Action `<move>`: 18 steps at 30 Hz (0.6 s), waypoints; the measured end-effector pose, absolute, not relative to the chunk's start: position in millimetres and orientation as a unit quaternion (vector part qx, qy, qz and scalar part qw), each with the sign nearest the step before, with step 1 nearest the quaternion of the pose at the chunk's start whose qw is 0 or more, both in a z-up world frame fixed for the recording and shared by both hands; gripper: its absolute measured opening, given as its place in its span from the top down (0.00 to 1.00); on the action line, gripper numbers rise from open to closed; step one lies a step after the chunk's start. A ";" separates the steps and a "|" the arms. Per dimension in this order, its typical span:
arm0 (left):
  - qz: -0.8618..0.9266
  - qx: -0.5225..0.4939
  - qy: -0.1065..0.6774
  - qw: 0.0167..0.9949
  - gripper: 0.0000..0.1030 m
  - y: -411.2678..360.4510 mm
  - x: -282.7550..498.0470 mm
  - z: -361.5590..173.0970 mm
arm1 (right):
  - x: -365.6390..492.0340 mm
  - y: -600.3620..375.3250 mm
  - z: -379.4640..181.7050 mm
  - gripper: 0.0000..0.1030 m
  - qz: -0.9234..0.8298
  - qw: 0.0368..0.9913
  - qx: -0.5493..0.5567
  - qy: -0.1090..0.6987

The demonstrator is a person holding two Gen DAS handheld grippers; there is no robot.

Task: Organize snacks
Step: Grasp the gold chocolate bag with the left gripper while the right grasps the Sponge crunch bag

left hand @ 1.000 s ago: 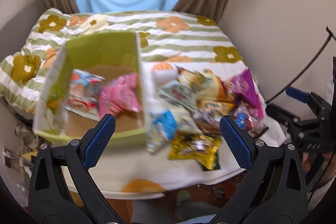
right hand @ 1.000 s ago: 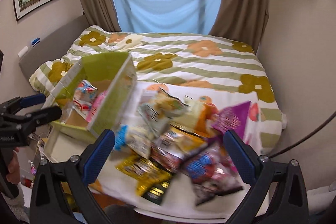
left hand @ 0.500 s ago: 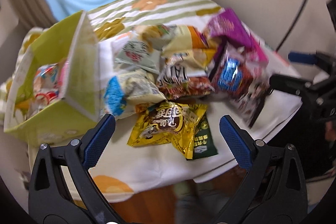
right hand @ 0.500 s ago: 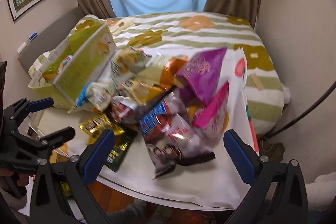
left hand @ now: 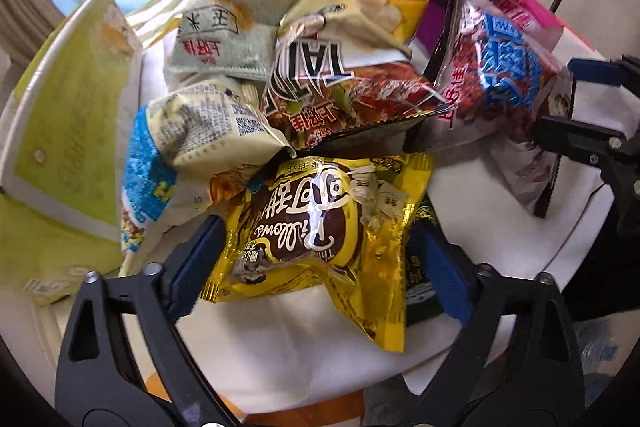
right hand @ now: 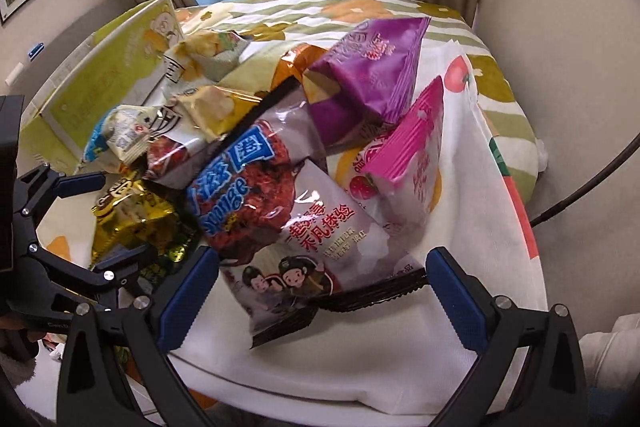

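A pile of snack bags lies on the white-clothed table [left hand: 492,239]. A yellow bag [left hand: 320,223] lies at the near edge of the pile, between the blue pads of my left gripper [left hand: 318,267]. Its jaws are closing on the bag, but I see no pad pressing it. In the right wrist view the left gripper [right hand: 104,223] straddles that yellow bag [right hand: 128,215]. My right gripper [right hand: 322,299] stands open around the lower end of a grey and maroon bag [right hand: 280,211]. That gripper [left hand: 580,107] also shows at the right of the left wrist view. A green box [left hand: 60,99] stands to the left.
A purple bag [right hand: 368,75] and a pink bag [right hand: 412,147] lie at the pile's far right. A dark green packet [left hand: 418,279] sits under the yellow bag. A flowered bed [right hand: 500,87] lies behind the table. A black cable [right hand: 580,195] runs along the right wall.
Both grippers have come down close over the pile. The left jaws have narrowed around the yellow bag and the left view has rolled. The right jaws stay wide.
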State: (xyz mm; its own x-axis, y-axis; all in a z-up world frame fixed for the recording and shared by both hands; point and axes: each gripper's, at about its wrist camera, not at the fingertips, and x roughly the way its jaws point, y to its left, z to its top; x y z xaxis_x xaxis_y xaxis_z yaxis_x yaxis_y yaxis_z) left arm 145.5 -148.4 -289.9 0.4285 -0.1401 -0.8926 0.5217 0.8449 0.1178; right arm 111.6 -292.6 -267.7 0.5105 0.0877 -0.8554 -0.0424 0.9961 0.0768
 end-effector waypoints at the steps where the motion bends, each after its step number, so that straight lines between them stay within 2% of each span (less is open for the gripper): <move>1: -0.201 0.194 0.498 0.821 0.20 -150.5 148.8 -292.2 | 113.2 -292.8 -268.7 0.00 0.040 0.868 0.022 0.494; 7: -0.212 0.191 0.500 0.817 0.31 -146.9 152.9 -292.5 | 117.0 -295.2 -267.2 0.00 0.064 0.867 0.008 0.494; 18: -0.208 0.201 0.496 0.818 0.36 -152.1 147.0 -288.7 | 107.9 -263.9 -250.3 0.00 0.089 0.877 -0.118 0.457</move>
